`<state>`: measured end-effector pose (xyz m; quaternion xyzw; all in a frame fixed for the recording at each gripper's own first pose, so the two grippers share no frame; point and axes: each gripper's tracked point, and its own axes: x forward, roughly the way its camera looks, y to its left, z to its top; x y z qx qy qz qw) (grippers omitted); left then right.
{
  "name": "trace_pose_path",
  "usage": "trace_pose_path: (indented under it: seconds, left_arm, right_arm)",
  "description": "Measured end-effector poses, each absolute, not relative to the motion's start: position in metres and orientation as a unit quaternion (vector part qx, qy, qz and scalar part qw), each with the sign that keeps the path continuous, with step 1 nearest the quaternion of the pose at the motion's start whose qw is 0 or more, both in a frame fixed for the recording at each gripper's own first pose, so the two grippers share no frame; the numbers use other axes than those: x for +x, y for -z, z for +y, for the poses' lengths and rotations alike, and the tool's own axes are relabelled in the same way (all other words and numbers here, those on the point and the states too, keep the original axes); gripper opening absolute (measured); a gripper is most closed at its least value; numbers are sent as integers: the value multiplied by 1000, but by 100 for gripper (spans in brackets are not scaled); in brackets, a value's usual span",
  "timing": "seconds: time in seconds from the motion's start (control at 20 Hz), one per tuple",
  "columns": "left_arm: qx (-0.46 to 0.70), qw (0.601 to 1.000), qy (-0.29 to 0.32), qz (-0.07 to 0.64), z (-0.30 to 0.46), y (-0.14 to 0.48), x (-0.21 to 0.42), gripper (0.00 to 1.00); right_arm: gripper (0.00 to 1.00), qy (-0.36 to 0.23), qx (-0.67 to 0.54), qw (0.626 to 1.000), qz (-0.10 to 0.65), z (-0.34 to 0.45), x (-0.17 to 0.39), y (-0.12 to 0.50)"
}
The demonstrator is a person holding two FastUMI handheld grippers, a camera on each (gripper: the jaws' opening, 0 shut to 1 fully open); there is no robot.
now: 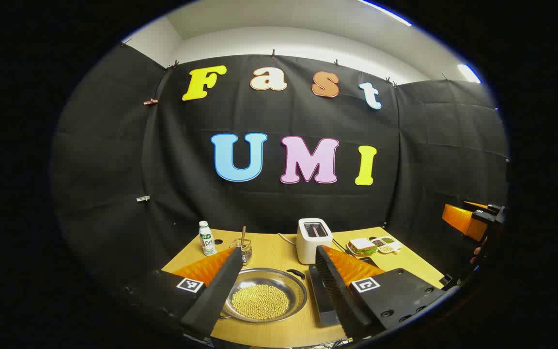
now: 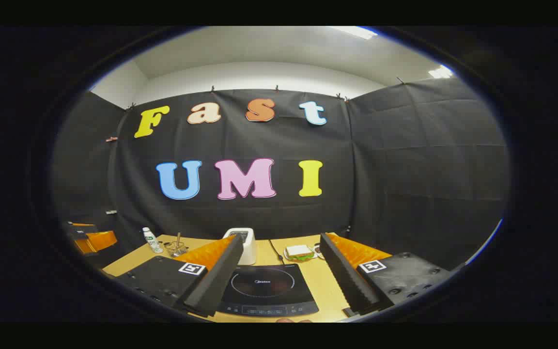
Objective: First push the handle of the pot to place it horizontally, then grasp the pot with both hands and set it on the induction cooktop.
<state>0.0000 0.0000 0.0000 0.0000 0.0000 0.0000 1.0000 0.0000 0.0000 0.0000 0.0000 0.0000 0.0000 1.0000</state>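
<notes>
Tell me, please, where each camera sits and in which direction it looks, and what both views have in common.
Left gripper view: rides on the left gripper, raised above the near table edge, facing the back wall; its open fingers frame the pot of yellow beads. The right gripper shows far right.
Right gripper view: rides on the right gripper, facing the same wall; its open fingers frame the induction cooktop. The left gripper shows far left.
Shared: toaster, bottle, sandwich, cooktop.
</notes>
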Motion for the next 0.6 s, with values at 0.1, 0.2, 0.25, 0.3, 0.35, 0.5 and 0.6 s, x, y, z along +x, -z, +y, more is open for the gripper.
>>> trace_pose_path:
  seconds: [0.1, 0.2, 0.25, 0.3, 0.35, 0.5, 0.6]
  left_arm:
    - [5, 1000, -3, 4, 2, 4, 3, 93]
    - [5, 1000, -7, 8, 4, 5, 6, 95]
    - [2, 1000, -8, 8, 4, 3, 7, 95]
    - [0, 1000, -9, 8, 3, 4, 7, 95]
    - [0, 1000, -9, 9, 1, 3, 8, 95]
    - [-4, 1000, -5, 17, -10, 9, 13, 95]
    - [-10, 1000, -5, 18, -17, 8, 17, 95]
  right_arm:
    - [99, 1, 5, 1000, 8, 0, 3, 5]
    - [99, 0, 8, 1000, 11, -1, 6, 7]
    - [99, 1, 6, 1000, 10, -4, 11, 7]
    - [99, 0, 5, 1000, 10, -6, 14, 7]
    - [99, -1, 4, 1000, 11, -7, 17, 9]
    - [99, -5, 8, 1000, 5, -15, 28, 7]
    - [99, -12, 9, 1000, 6, -21, 37, 10]
